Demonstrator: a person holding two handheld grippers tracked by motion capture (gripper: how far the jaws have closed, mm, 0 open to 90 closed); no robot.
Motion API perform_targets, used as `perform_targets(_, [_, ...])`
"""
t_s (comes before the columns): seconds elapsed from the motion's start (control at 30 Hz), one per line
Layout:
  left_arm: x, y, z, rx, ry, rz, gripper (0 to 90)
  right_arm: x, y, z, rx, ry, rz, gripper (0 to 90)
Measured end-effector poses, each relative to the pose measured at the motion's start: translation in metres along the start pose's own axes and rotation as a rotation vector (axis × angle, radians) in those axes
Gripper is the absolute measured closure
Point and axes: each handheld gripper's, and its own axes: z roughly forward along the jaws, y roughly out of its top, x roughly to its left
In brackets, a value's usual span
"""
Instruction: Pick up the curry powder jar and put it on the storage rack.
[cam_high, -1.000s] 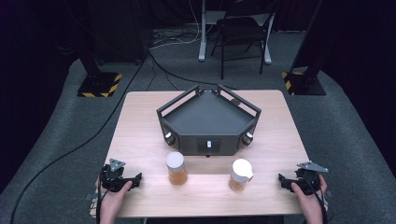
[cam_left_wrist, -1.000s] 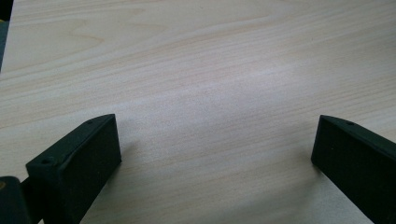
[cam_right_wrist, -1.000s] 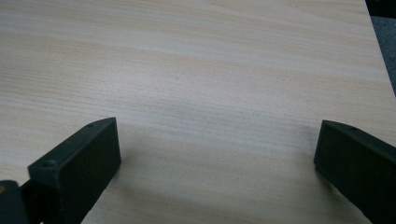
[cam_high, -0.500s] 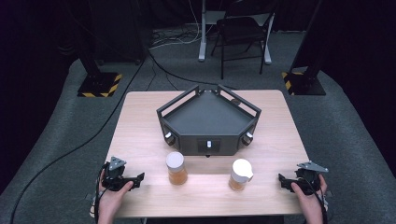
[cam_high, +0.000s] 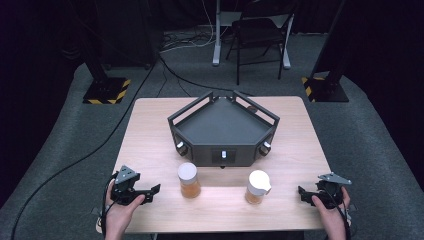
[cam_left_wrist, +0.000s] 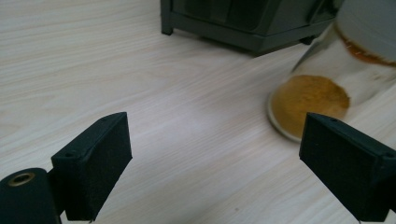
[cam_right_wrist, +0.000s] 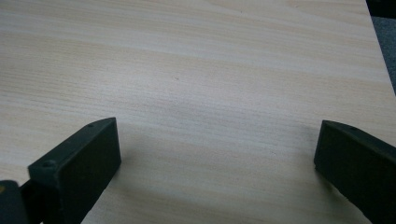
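Observation:
Two jars with white lids and amber contents stand on the wooden table (cam_high: 150, 130) in front of a dark tray. The left jar (cam_high: 189, 180) is just right of my left gripper (cam_high: 150, 192), and its amber base shows beyond the right jaw in the left gripper view (cam_left_wrist: 310, 100). The left gripper (cam_left_wrist: 217, 140) is open; its jaws have just been closing with nothing between them. The right jar (cam_high: 257, 187) stands left of my right gripper (cam_high: 302, 192). The right gripper (cam_right_wrist: 217, 140) is open over bare wood.
The dark tray with a railed rim (cam_high: 222, 150) sits mid-table behind the jars, and its corner shows in the left gripper view (cam_left_wrist: 243, 23). Off the table are a folding chair (cam_high: 260, 30), stand bases with yellow-black tape (cam_high: 107, 90) and floor cables.
My left gripper has risen a little above the table. The right gripper and both jars have kept still.

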Motion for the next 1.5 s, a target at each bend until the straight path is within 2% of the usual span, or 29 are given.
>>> perform_targets(0.2, [-0.005, 0.003, -0.001, -0.023, -0.044, 0.017, 9.1, 0.000, 0.000, 0.000, 0.000, 0.001, 0.001, 0.0])
perform_targets(0.23, [-0.007, 0.005, 0.001, -0.029, -0.066, 0.022, 9.1, 0.000, 0.000, 0.000, 0.000, 0.001, 0.000, 0.0])
perform_targets(0.4, [-0.016, 0.010, 0.003, -0.031, -0.095, 0.051, 9.0, 0.000, 0.000, 0.000, 0.000, 0.001, 0.000, 0.0])
perform_targets(0.53, [-0.021, 0.013, 0.008, -0.036, -0.139, 0.051, 9.1, 0.000, 0.000, 0.000, 0.000, 0.002, -0.001, 0.0])
perform_targets(0.73, [-0.033, 0.020, 0.016, -0.035, -0.169, 0.080, 9.0, -0.001, 0.000, 0.000, 0.000, 0.003, -0.002, 0.0])
perform_targets(1.13, [-0.053, 0.026, 0.042, -0.037, -0.163, 0.107, 5.6, -0.001, 0.000, 0.000, -0.001, 0.003, -0.002, 0.0])
perform_targets(1.33, [-0.061, 0.027, 0.056, -0.041, -0.160, 0.099, 6.9, -0.001, 0.000, 0.000, 0.000, 0.006, -0.006, 0.0])
perform_targets(1.4, [-0.064, 0.027, 0.060, -0.045, -0.152, 0.096, 8.2, -0.001, 0.000, 0.000, 0.000, 0.006, -0.006, 0.0])
perform_targets(1.5, [-0.072, 0.026, 0.065, -0.050, -0.124, 0.113, 10.3, -0.001, 0.000, 0.000, 0.000, 0.006, -0.006, 0.0])
